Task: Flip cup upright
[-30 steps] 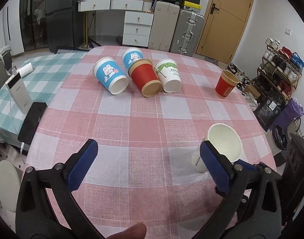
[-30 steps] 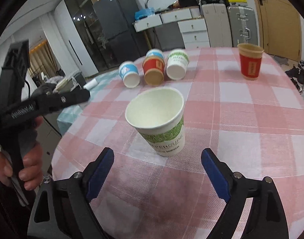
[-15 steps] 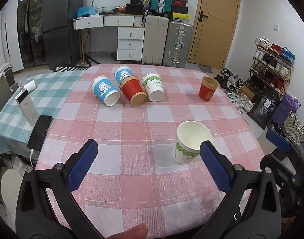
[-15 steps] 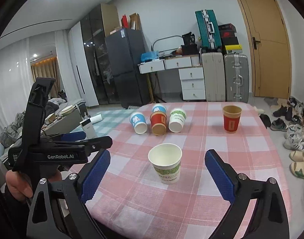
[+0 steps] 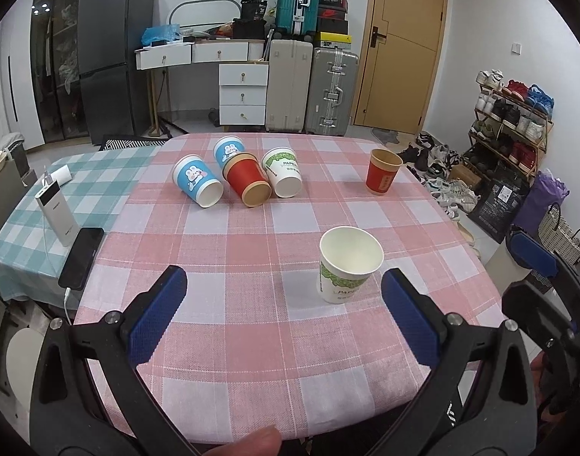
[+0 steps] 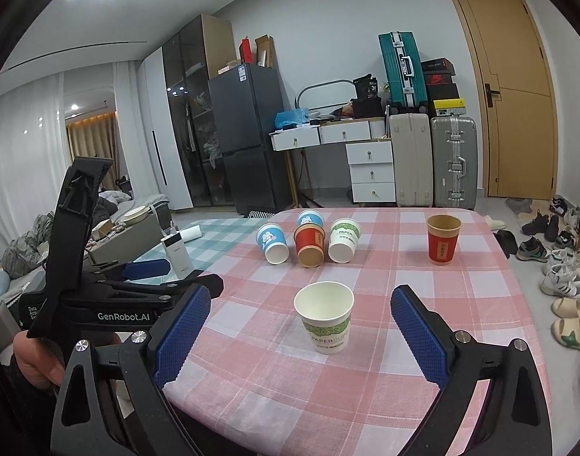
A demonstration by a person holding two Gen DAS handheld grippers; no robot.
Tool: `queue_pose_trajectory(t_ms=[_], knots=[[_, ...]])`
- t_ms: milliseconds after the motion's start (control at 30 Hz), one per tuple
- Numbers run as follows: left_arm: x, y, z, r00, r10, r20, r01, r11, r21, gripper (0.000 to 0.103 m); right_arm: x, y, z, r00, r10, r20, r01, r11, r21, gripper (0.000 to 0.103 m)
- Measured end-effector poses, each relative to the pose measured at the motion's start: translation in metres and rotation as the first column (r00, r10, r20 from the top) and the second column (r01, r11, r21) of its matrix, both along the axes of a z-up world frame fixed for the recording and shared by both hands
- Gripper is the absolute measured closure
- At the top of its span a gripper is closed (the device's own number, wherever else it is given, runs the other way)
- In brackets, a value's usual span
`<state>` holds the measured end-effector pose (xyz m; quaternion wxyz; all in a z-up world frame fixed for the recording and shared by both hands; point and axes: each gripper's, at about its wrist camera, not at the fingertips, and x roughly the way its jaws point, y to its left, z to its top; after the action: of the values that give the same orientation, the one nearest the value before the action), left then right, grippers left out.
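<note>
White cup (image 6: 325, 319) upright, beyond open right gripper (image 6: 299, 336).

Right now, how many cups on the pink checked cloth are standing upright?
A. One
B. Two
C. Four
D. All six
B: the white cup with green print in front of the right hand-held gripper and the red cup at the far right stand with mouths up, while the two blue bunny cups, the other red cup and the other white cup lie on their sides.
</note>
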<state>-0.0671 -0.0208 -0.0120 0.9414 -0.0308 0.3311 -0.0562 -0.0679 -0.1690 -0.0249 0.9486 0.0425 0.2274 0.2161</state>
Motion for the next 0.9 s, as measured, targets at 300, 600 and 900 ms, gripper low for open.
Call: queue_pose_trajectory(t_ms=[300,600,900], knots=[[-0.005,0.002,-0.003,1.0,-0.023,-0.01,0.023,1.0,-0.009,0.001,0.002,-0.001,-0.003,1.0,-0.005,-0.013,0.005,1.0,-0.017,0.005],[-0.001,0.006,-0.007,1.0,-0.015,-0.02,0.015,1.0,-0.022,0.001,-0.003,0.006,-0.002,1.0,0.025,-0.003,-0.025,0.999,-0.02,0.004],[-0.001,0.01,-0.009,1.0,-0.008,-0.016,0.008,1.0,-0.019,0.001,-0.004,0.006,-0.004,1.0,0.02,-0.011,-0.02,1.0,-0.01,0.001]])
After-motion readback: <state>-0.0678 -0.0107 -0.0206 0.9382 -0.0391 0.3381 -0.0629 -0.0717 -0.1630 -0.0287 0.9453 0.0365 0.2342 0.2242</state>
